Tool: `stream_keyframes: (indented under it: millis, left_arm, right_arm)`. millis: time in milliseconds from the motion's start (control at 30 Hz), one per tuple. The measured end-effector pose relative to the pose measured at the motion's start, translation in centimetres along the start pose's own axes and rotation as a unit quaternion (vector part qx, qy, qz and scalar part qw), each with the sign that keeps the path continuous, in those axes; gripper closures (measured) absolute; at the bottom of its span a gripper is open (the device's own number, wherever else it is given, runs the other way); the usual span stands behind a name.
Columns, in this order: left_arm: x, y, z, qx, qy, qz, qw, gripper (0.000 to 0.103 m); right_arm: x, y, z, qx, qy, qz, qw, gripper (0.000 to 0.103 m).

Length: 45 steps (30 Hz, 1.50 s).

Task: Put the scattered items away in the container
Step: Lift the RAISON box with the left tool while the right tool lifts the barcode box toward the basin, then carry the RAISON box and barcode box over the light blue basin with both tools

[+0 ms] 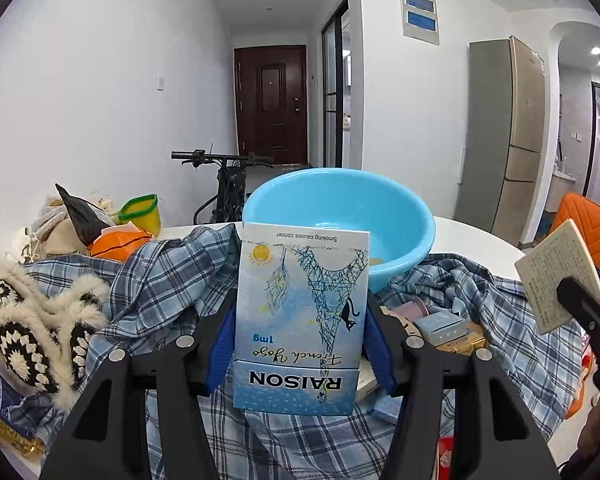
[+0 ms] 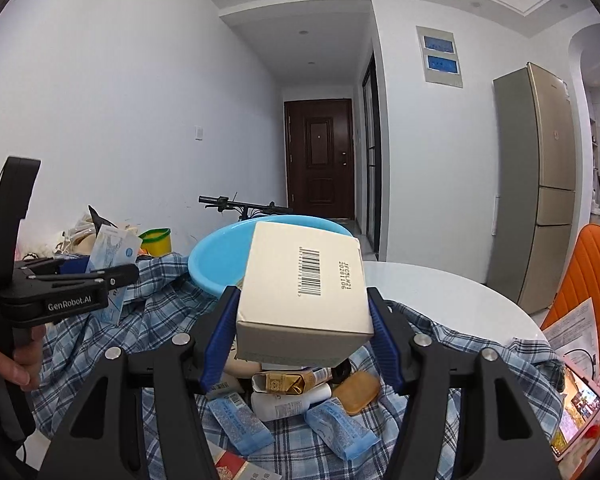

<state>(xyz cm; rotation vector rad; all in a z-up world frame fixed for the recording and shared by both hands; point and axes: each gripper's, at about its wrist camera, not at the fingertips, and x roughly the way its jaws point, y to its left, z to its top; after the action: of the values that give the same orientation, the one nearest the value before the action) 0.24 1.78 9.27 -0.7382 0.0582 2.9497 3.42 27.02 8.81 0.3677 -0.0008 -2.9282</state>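
Left claw (image 1: 300, 344) clamps a cigarette pack (image 1: 300, 320); right claw (image 2: 302, 338) clamps a beige box (image 2: 304, 296), both raised before the blue basin (image 1: 340, 208): light, stiff cardboard, best gripped across flat sides

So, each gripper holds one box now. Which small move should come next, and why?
Probably carry the left gripper forward over the blue basin and open it there. It is shut on the blue RAISON pack, lifted off the plaid shirt, and the basin stands straight ahead. The right gripper, shut on the beige box, can follow.
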Motion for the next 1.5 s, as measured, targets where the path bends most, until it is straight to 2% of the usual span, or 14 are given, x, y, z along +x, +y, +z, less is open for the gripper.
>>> stream_keyframes:
  millis: [200,333,500,633,767,833,900,1000,1100,1167,1233,1300,1333,1500]
  left_arm:
    - [0.1,0.1,2.3,0.003,-0.026,-0.001,0.9997,0.043]
    - [-0.3,0.1,5.5,0.010,-0.070,0.010,0.9975,0.043]
    - [-0.5,1.4,11.0,-0.016,-0.100,-0.026,0.9946,0.043]
    - [-1.2,2.3,15.1,-0.027,-0.122,-0.029,0.9917,0.043]
    - [-3.2,3.0,17.4,-0.023,-0.150,-0.036,0.9878,0.043]
    - [-3.2,3.2,18.0,-0.022,-0.151,-0.043,0.9874,0.043]
    - [-2.0,3.4,18.9,-0.025,-0.131,-0.062,0.9891,0.044]
    - [1.3,3.1,20.7,-0.018,-0.090,-0.068,0.9934,0.044]
    - [6.5,2.4,23.3,-0.023,-0.009,-0.089,0.9958,0.043]
    - [9.8,1.9,24.5,-0.029,0.057,-0.098,0.9932,0.043]
    - [11.6,1.0,25.8,-0.002,0.085,-0.088,0.9924,0.043]
    - [13.3,0.5,27.1,0.021,0.108,-0.080,0.9907,0.043]
    - [14.3,0.7,27.6,0.013,0.123,-0.081,0.9891,0.043]
    - [21.1,1.4,28.5,-0.019,0.179,-0.044,0.9826,0.044]
  right_arm:
    - [0.3,0.2,2.5,-0.024,-0.028,0.003,0.999,0.043]
    - [1.3,0.0,5.8,-0.034,-0.053,-0.004,0.998,0.043]
    - [1.7,-0.4,11.3,-0.040,-0.096,-0.003,0.995,0.043]
    - [2.0,-0.6,15.5,-0.036,-0.119,0.006,0.992,0.043]
    - [2.3,-0.2,17.9,-0.037,-0.126,0.013,0.991,0.043]
    - [3.0,0.0,18.5,-0.039,-0.121,0.020,0.992,0.043]
    - [4.5,0.0,19.1,-0.039,-0.103,0.027,0.994,0.043]
    - [8.0,-0.3,20.6,-0.032,-0.055,0.034,0.997,0.043]
    - [12.7,-1.0,22.7,-0.017,0.017,0.057,0.998,0.043]
    - [16.1,-1.1,24.0,-0.018,0.067,0.065,0.995,0.043]
    - [19.2,-1.3,24.9,-0.018,0.115,0.066,0.991,0.043]
    - [22.1,-1.2,25.3,-0.025,0.163,0.075,0.983,0.043]
    - [23.8,-1.1,25.3,-0.031,0.190,0.074,0.979,0.043]
    - [32.0,-1.2,22.3,-0.010,0.341,0.066,0.938,0.043]
